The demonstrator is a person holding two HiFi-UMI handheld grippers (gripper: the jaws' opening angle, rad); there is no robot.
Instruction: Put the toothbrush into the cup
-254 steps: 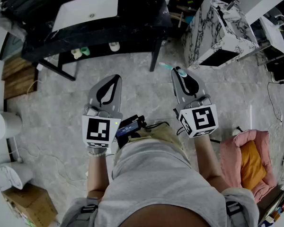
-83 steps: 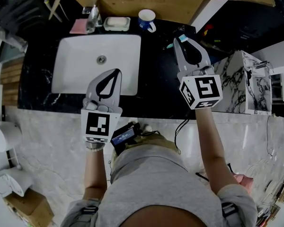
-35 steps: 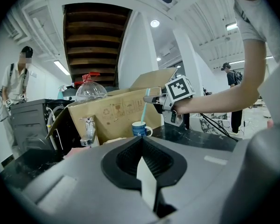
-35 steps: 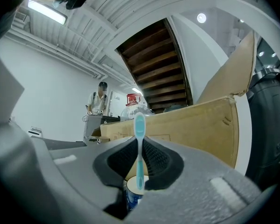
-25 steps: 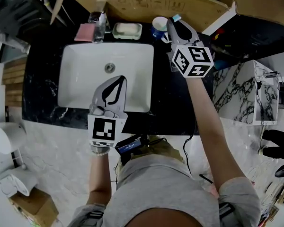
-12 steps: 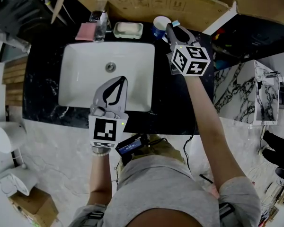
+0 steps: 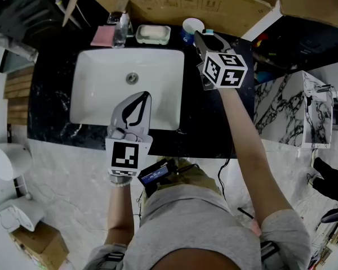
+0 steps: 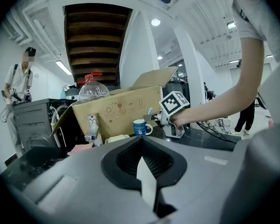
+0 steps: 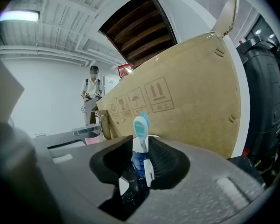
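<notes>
My right tongs [image 9: 136,176] have come down to the blue cup [image 7: 191,25] and just opened wide, so the toothbrush [image 9: 141,126] now stands loose in the cup between them. My left tongs [image 7: 142,97] stay closed and empty over the sink [image 7: 101,97].
</notes>
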